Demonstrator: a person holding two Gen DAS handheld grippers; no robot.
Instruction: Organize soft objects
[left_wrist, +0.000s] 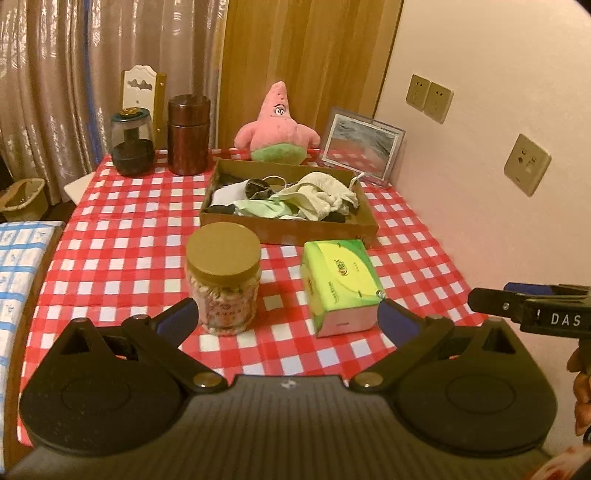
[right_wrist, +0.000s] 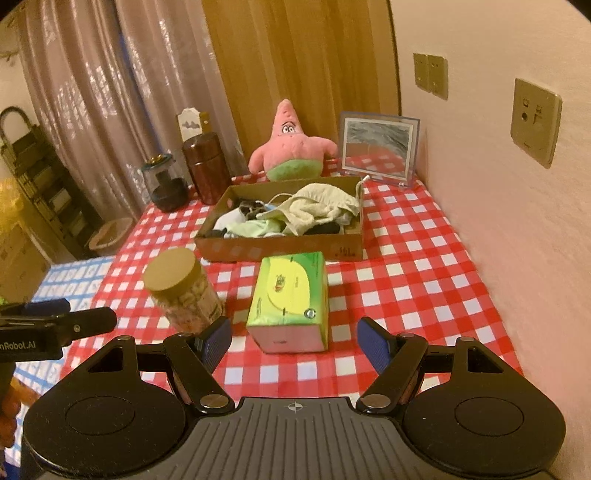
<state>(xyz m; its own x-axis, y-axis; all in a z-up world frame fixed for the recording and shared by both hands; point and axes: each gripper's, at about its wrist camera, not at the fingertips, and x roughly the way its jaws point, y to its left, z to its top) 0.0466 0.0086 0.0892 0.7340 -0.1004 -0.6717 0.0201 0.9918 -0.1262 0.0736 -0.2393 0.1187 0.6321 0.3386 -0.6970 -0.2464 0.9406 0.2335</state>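
A shallow cardboard box (left_wrist: 288, 229) (right_wrist: 273, 248) sits mid-table, filled with crumpled soft cloths (left_wrist: 314, 197) (right_wrist: 314, 210) in cream, pale green, white and black. A pink starfish plush (left_wrist: 277, 127) (right_wrist: 291, 146) stands upright behind the box. A green tissue pack (left_wrist: 340, 286) (right_wrist: 291, 301) lies in front of the box. My left gripper (left_wrist: 286, 317) is open and empty, above the table's near edge. My right gripper (right_wrist: 297, 341) is open and empty, just short of the tissue pack. Each gripper shows at the side of the other's view.
A gold-lidded snack jar (left_wrist: 223, 284) (right_wrist: 181, 291) stands left of the tissue pack. A brown canister (left_wrist: 188, 134) (right_wrist: 207, 168), a dark glass jar (left_wrist: 132, 142) (right_wrist: 164, 184) and a framed picture (left_wrist: 360, 146) (right_wrist: 378, 146) line the back. The wall (left_wrist: 498, 147) bounds the checked tablecloth (left_wrist: 122, 251) on the right.
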